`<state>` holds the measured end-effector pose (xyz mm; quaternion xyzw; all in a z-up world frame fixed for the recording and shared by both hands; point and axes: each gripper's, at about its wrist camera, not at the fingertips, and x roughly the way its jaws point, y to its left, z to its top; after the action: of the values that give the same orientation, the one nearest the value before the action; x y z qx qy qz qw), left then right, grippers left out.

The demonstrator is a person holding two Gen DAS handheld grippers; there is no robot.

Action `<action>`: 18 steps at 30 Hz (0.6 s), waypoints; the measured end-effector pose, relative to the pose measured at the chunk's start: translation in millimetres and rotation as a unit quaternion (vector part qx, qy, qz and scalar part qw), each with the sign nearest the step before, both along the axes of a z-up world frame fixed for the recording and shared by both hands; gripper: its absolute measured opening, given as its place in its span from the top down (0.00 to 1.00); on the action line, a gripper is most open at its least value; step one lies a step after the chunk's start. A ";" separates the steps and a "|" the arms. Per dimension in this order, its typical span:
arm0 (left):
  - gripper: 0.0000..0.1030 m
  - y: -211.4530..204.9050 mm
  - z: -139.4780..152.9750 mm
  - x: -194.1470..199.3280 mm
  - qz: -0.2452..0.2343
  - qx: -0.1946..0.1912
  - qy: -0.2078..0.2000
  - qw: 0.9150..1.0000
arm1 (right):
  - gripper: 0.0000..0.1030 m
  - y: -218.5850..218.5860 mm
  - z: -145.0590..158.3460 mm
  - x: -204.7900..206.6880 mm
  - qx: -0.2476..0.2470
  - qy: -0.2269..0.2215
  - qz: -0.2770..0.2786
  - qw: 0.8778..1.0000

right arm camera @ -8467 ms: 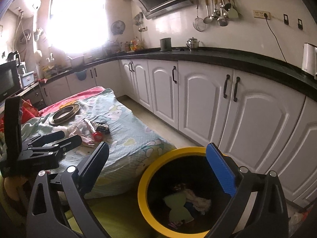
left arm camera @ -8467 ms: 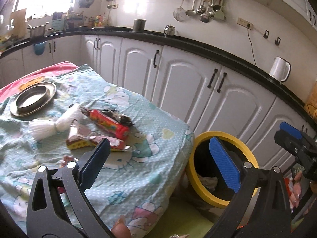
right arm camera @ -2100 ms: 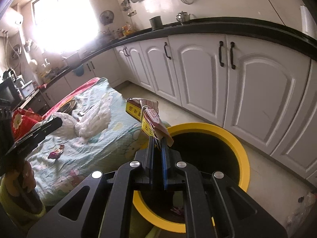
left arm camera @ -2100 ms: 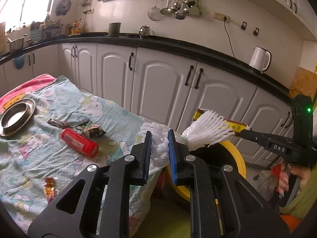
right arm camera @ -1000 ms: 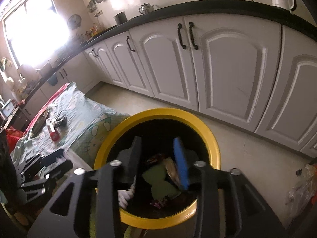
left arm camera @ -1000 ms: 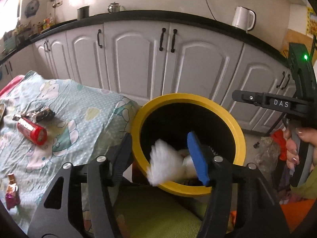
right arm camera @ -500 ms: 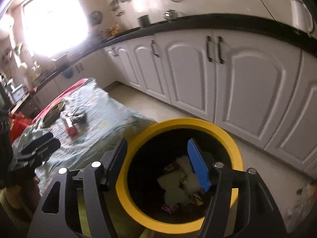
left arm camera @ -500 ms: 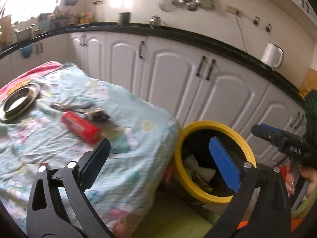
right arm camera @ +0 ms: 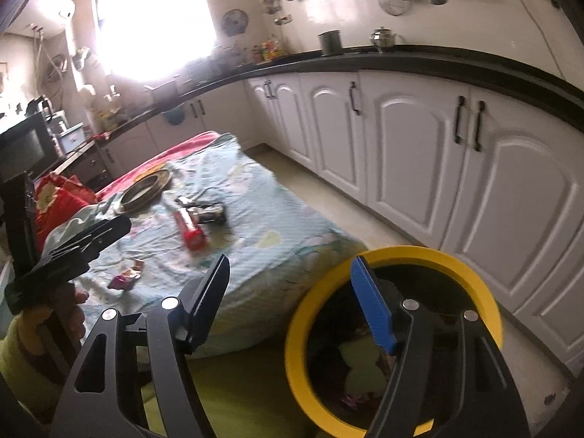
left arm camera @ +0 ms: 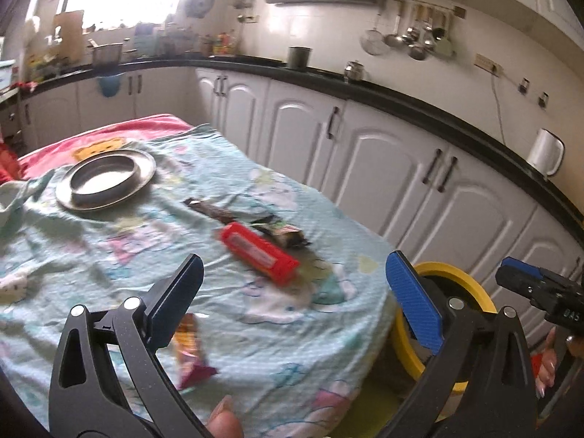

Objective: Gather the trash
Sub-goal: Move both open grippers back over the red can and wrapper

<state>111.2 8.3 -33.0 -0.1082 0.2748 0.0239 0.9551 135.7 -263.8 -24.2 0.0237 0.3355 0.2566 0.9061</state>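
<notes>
White kitchen cabinets [left arm camera: 394, 168] line the room behind a cloth-covered tabletop [left arm camera: 109, 255]. Beside its edge on the floor stands a yellow-rimmed bin [right arm camera: 394, 339] with scraps inside. On the cloth lie a steel plate [left arm camera: 106, 179], a red tube [left arm camera: 259, 252], a dark wrapper [left arm camera: 284, 235] and a small orange wrapper [left arm camera: 189, 350]. Left gripper [left arm camera: 292, 299] gapes wide, empty; right gripper [right arm camera: 292, 303] is opening, empty.

Your left gripper [left arm camera: 292, 299]: jaws spread wide, empty. Right gripper [right arm camera: 292, 301]: jaws opening, nothing btwn them.
</notes>
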 end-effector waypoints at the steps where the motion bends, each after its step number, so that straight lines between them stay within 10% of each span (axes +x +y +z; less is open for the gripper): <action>1: 0.11 4.7 -0.5 -0.7 0.005 -0.001 0.002 1.000 | 0.35 5.9 0.8 1.0 0.002 0.001 0.007 1.000; 18: 0.11 62.3 -6.1 -24.4 0.064 -0.010 0.011 0.998 | 0.35 105.7 6.8 28.6 -0.014 -0.006 0.106 0.994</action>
<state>86.8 70.5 -39.1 -0.1350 0.2781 0.0831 0.9474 164.3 -158.0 -17.4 -0.0259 0.3339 0.3466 0.8762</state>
